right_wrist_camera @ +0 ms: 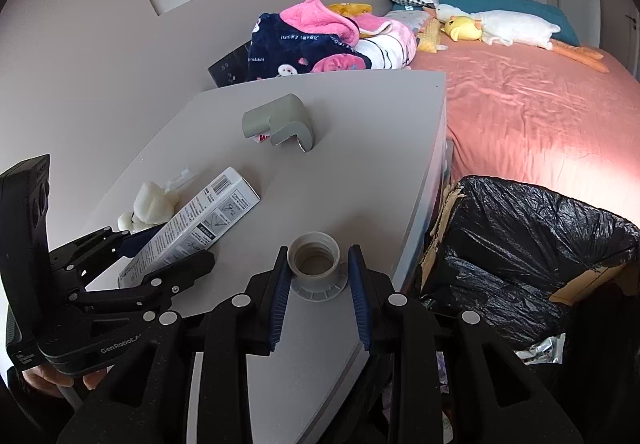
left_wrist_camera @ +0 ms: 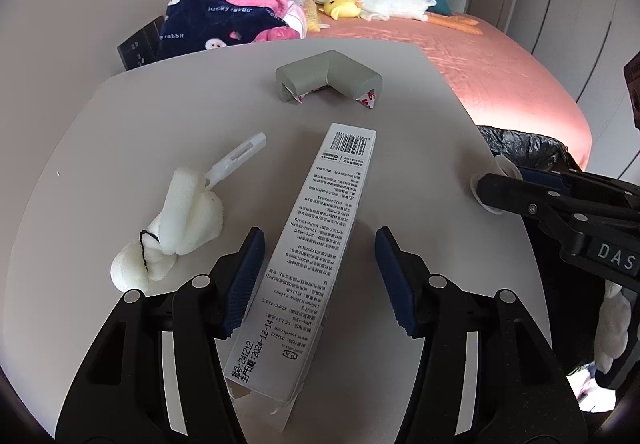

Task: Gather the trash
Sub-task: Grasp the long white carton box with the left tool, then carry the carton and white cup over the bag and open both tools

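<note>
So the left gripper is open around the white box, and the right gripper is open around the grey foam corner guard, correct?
Only the second part is wrong. The right gripper is open around the grey threaded cap, as the right wrist view shows; the corner guard lies farther back. The left gripper is open around the white box.

On the table (left_wrist_camera: 120, 148), the box (left_wrist_camera: 312, 244) lies between the left gripper's (left_wrist_camera: 318, 276) jaws, foam wad (left_wrist_camera: 176, 228) left of them, corner guard (left_wrist_camera: 328, 80) ahead; the cap (right_wrist_camera: 315, 262) sits between the right gripper's (right_wrist_camera: 318, 296) jaws, bin (right_wrist_camera: 520, 252) to their right.
</note>
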